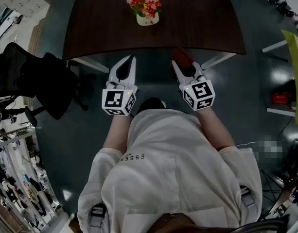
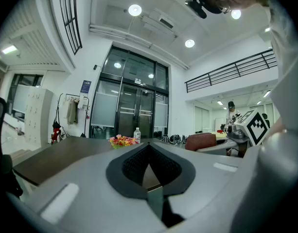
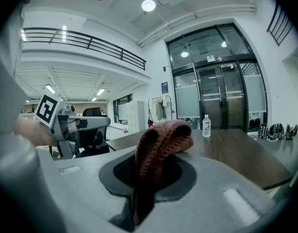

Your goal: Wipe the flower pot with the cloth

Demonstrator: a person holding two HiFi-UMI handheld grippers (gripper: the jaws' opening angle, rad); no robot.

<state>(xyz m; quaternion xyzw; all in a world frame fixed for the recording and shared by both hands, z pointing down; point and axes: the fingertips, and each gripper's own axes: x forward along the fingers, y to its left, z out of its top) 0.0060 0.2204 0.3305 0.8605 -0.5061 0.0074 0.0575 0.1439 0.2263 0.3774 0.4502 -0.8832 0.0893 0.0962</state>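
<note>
A small white flower pot (image 1: pixel 148 19) with red and yellow flowers stands at the far middle of the dark wooden table (image 1: pixel 100 28). Both grippers hover side by side just off the table's near edge, well short of the pot. My left gripper (image 1: pixel 131 58) is shut with nothing in it; its view shows the jaws together (image 2: pixel 149 153) and the flowers (image 2: pixel 121 141) far off. My right gripper (image 1: pixel 177 64) is shut on a reddish-brown knitted cloth (image 1: pixel 183 57). In the right gripper view the cloth (image 3: pixel 163 142) bulges up out of the jaws.
A black office chair (image 1: pixel 37 76) stands left of the table and a yellow-green chair (image 1: pixel 295 67) right of it. A water bottle (image 3: pixel 206 125) stands at the table's far end. Glass doors lie beyond.
</note>
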